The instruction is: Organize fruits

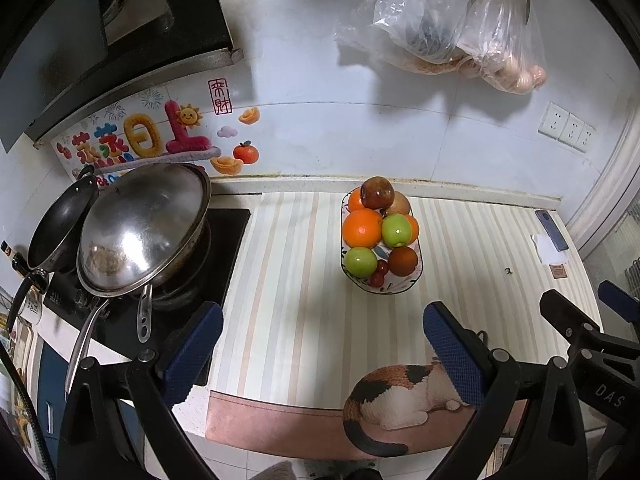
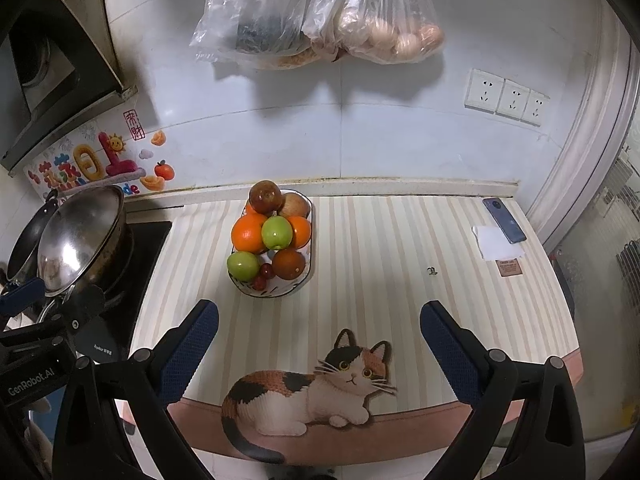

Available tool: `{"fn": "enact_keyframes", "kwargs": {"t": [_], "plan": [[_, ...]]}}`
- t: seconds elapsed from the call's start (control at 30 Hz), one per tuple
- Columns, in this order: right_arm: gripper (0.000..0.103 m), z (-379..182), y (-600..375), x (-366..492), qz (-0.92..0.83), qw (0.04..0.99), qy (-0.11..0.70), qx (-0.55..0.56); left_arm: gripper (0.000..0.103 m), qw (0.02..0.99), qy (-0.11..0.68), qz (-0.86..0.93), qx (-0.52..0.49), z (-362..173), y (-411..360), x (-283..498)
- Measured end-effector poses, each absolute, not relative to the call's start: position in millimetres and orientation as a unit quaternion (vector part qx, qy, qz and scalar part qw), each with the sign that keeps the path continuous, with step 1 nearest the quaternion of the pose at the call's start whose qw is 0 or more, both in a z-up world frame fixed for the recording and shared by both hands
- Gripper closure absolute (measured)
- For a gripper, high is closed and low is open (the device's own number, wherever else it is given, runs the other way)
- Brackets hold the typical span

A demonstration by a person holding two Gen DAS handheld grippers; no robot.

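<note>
Nearest the cameras, the left gripper (image 1: 324, 354) and the right gripper (image 2: 320, 354) both hang over the front edge of the worktop (image 2: 400, 240) with jaws spread wide and nothing between the blue pads. Under them lies a striped mat with a calico cat (image 2: 320, 392) printed on its near border.

Further back, toward the middle of the mat, stands the oval fruit bowl (image 2: 276, 290), heaped high. Two green apples (image 2: 277, 232), several oranges (image 2: 249, 234), a darker orange (image 2: 289, 264) and small red cherries (image 2: 266, 271) fill it, and a dark red apple (image 2: 265, 197) sits on top at the far end. No fruit lies loose on the worktop that I can see.

To the left are a wok with a steel lid (image 1: 144, 228) on the stove; to the right, a phone (image 2: 504, 220) and a slip of paper. Plastic bags (image 2: 320, 12) hang on the far wall.

The task looks to be at its start or its close; with both grippers empty, I cannot say which. Any next move calls for reaching forward to the bowl and closing on a top fruit, gently, since the pile could roll.
</note>
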State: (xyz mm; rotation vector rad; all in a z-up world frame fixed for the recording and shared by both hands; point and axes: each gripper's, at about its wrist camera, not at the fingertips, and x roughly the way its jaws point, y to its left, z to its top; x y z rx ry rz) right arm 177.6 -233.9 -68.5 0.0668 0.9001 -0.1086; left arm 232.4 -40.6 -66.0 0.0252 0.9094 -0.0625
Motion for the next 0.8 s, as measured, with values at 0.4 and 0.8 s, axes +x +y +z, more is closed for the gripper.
{"fn": "enact_keyframes", "kwargs": {"t": [0.4,0.8], "plan": [[0.000,-67.7,-229.6,176.4,-0.045,0.898,0.436,0.028,0.000,0.896,0.442,-0.029,0.011,-69.3,-36.6,229.0],[0.000,-68.1,-229.4,174.8,-0.041,0.899,0.436,0.032,0.000,0.898,0.439,-0.029,0.009,-66.0,-36.8,223.5]]}}
